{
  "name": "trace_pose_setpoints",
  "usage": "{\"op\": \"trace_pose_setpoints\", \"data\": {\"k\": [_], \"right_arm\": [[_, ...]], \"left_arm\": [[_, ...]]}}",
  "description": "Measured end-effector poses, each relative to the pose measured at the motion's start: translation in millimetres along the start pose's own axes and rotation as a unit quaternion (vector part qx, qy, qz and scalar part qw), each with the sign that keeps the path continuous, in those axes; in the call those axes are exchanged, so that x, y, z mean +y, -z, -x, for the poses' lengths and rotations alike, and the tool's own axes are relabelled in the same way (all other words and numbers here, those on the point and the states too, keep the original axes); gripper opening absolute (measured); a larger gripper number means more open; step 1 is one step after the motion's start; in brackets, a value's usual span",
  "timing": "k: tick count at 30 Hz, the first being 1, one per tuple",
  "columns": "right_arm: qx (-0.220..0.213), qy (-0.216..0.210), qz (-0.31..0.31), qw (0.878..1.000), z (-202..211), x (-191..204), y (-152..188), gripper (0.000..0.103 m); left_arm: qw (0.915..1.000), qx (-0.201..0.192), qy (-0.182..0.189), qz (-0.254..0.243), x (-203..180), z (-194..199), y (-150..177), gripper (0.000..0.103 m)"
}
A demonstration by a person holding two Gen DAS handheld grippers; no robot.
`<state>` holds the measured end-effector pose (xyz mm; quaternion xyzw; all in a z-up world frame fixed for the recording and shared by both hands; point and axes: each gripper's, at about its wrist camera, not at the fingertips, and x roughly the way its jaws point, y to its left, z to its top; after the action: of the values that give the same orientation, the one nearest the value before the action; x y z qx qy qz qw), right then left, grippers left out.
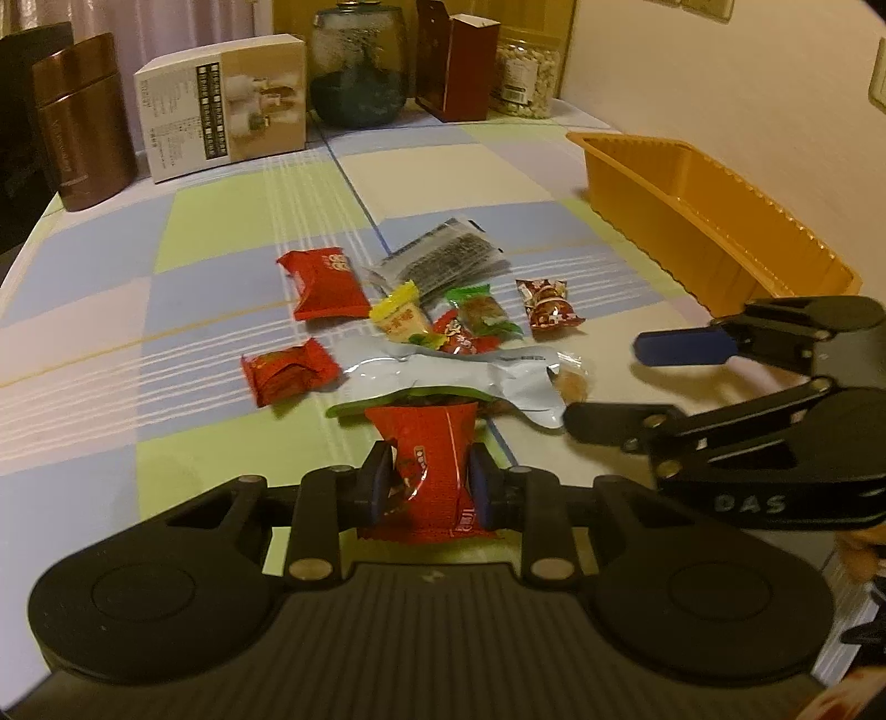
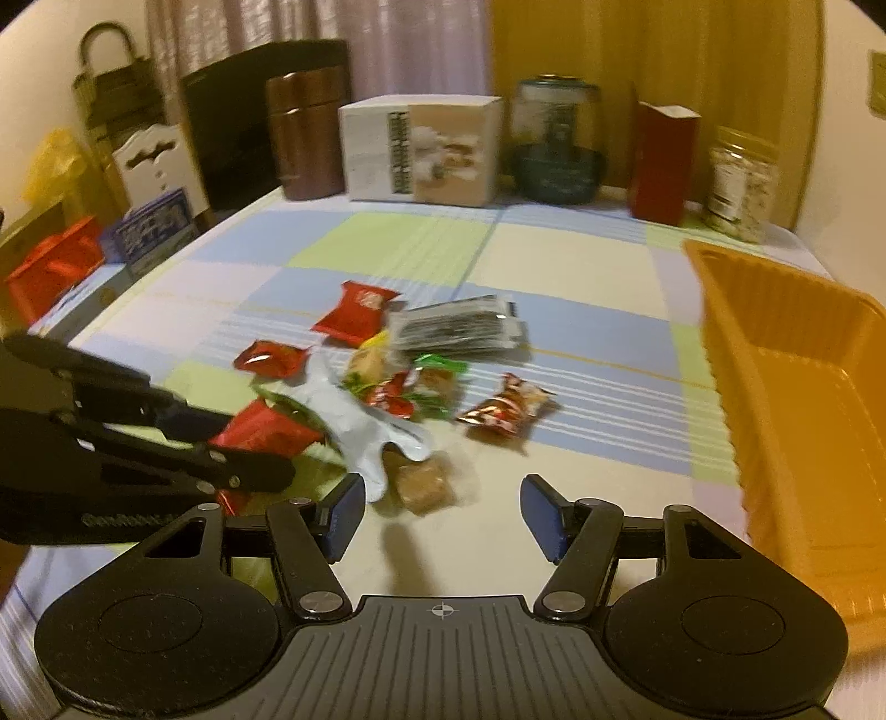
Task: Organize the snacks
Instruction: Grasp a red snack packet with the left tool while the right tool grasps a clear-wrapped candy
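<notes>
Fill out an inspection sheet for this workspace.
Surface: checked tablecloth, pastel squares.
Job's things: loose snack packets in a pile; orange tray holds nothing visible.
Clutter: brown canister, white box, glass jar, red box, nut jar along the far edge.
Grippers: left gripper shut on a red snack packet; right gripper open, nothing between its fingers.
Cables: nothing seen.
Surroundings: curtains, chair.
</notes>
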<state>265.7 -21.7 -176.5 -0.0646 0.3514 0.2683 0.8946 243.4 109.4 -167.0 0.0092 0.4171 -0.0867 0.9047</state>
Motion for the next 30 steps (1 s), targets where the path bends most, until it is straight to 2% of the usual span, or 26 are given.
{"op": "trace_pose_setpoints", "data": {"k": [3, 9, 11, 12, 13, 17, 20, 25, 30], "right_arm": [[0.007, -0.006, 0.026, 1.000, -8.1, 7.3, -1.1, 0.063], [0.020, 0.013, 0.080, 0.996, -24.8, 16.8, 0.0, 0.063], [0.021, 0.008, 0.084, 0.996, -28.0, 15.4, -0.5, 0.062], [0.023, 0.002, 0.085, 0.996, -30.1, 14.6, -0.5, 0.058], [0.025, -0.006, 0.085, 0.996, -31.8, 13.2, -0.9, 0.052], [0.024, -0.015, 0.078, 0.997, -28.7, 13.4, -1.2, 0.041], [0.031, -0.011, 0.072, 0.997, -23.6, 13.4, 0.3, 0.036], [0.037, -0.004, 0.049, 0.998, -7.9, 11.3, 6.4, 0.035], [0.007, 0.021, 0.030, 0.999, 15.7, 7.6, 6.7, 0.035]], "left_arm": [[1.0000, -0.001, 0.001, 0.005, 3.0, 4.3, 1.4, 0.026], [0.9999, -0.001, 0.004, 0.011, 4.5, 4.9, 0.4, 0.026], [0.9999, 0.000, 0.005, 0.011, 4.1, 4.7, 0.4, 0.026], [0.9999, 0.000, 0.006, 0.012, 4.0, 4.7, 0.2, 0.026], [0.9999, 0.001, 0.007, 0.012, 4.0, 4.9, 0.3, 0.026], [0.9999, 0.000, 0.009, 0.013, 2.9, 6.6, 0.0, 0.026], [0.9999, -0.002, 0.010, 0.014, 1.7, 9.5, -1.0, 0.026], [0.9998, -0.005, 0.015, 0.011, -5.1, 18.0, -0.9, 0.026], [0.9997, -0.015, 0.019, 0.007, -15.6, 29.4, -2.6, 0.026]]}}
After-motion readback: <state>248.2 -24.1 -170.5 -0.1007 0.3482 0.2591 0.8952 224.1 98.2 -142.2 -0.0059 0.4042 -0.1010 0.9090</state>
